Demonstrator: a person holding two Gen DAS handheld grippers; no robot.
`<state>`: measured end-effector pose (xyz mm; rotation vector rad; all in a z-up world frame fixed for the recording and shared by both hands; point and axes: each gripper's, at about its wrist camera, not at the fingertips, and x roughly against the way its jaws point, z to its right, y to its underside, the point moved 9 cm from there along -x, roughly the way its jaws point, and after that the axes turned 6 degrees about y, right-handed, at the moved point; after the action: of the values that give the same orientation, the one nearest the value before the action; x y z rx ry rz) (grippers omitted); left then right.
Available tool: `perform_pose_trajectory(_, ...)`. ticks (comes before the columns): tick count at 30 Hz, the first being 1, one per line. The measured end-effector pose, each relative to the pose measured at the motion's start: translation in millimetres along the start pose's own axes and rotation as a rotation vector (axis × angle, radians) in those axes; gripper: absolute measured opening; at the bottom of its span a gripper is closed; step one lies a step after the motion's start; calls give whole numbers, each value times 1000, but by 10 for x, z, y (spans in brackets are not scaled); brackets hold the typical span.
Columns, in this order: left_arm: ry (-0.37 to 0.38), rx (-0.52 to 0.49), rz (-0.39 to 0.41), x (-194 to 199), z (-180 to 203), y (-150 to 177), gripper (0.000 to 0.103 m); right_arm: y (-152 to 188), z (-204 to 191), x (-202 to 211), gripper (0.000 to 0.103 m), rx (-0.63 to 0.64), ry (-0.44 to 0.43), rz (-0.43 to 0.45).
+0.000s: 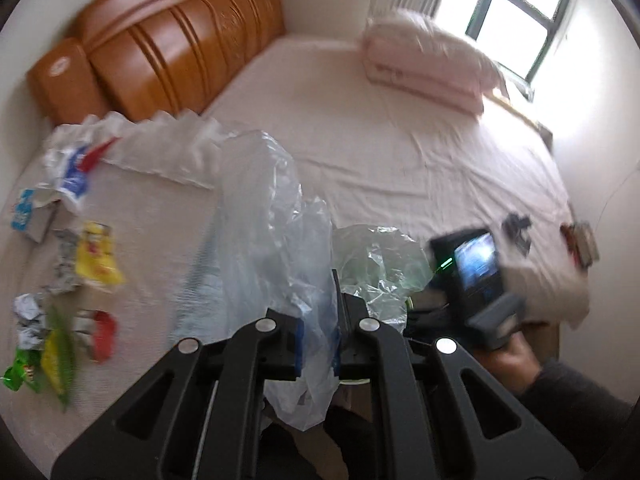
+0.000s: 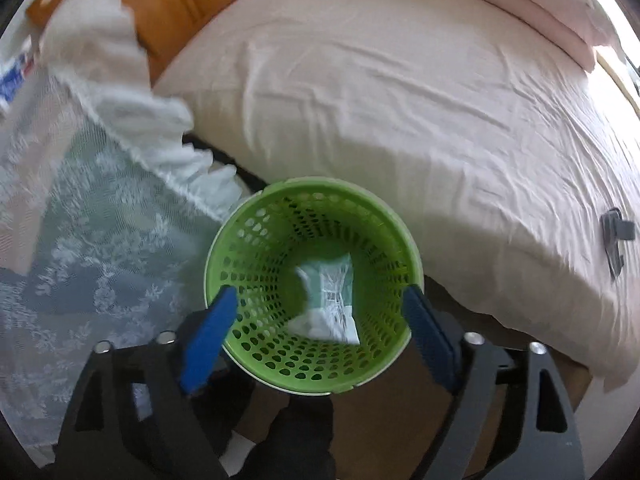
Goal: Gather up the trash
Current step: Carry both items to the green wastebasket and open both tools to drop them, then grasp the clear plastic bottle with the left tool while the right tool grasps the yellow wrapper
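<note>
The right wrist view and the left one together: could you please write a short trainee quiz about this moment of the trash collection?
1. True or false: the right gripper has its blue-padded fingers spread wide above the round green perforated plastic basket.
2. What lies at the bottom of that basket?
A) a yellow snack wrapper
B) a white and green printed packet
C) a red bottle cap
3. Fill in: the left gripper is shut on a clear thin plastic ____.

Key
1. True; no pad presses on anything.
2. B, the white and green printed packet.
3. Bag: the clear thin plastic bag rises from between the fingers, above the pale bedsheet.
</note>
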<state>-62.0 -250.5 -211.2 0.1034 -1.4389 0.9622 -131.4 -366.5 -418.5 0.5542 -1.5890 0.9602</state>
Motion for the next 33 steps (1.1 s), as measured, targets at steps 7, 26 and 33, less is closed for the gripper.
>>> perform_pose_trajectory(7,39,11,-63,-464,216,50,10,-185,689,587,101,-13,108,139)
perform_pose_trajectory(26,4,-14,-61,-577,546,-68,94,-510,984,1483,101,-18,178,337)
perform_pose_trajectory(33,-29,-28,43,-126,438,-280,94,-725,703,1786,101,12,171,395)
